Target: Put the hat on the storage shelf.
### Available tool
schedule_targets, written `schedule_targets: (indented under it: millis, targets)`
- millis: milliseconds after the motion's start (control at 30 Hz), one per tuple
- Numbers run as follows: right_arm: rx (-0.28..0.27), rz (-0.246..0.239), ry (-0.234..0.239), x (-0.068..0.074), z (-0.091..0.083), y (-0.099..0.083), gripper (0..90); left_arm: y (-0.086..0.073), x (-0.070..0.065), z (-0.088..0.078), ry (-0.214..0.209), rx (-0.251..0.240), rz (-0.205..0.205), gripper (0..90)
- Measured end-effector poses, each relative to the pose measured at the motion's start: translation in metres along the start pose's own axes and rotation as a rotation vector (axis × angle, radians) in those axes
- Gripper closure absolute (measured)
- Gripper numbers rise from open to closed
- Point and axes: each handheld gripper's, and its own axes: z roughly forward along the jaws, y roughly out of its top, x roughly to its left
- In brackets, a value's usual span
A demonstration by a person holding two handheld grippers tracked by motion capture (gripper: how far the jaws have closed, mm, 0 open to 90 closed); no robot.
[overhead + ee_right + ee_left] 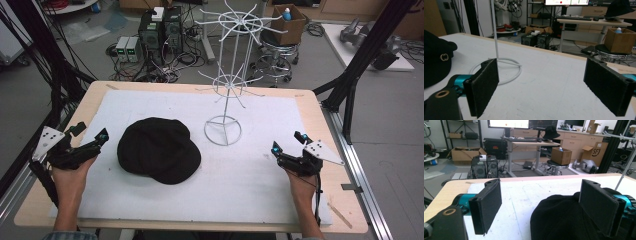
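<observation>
The black cap (159,149) lies just beside the open, seemingly clear left tongs (89,137).

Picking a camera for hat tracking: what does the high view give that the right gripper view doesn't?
High view alone: the whole black hat lying flat, the white wire stand's spoked tiers, both hands with the left gripper and right gripper. Right gripper view alone: a small gold ring emblem on the hat, and its own open pads close up. Both: hat, stand's ring base, white mat.

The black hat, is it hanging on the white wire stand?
No, the black hat lies flat on the table beside the white wire stand.
</observation>
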Motion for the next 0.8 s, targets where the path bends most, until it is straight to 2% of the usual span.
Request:
schedule_targets:
  millis: [567, 800]
  targets:
    - [0.001, -0.01, -0.003, 0.0021, 0.0, 0.0007, 12.1, 0.0023, -0.0032, 0.0006, -0.021, -0.008, -0.004, 18.5]
    - [0.004, -0.014, -0.008, 0.0013, -0.0008, 0.0005, 12.1, 0.003, -0.009, 0.005, -0.047, -0.004, -0.001, 18.5]
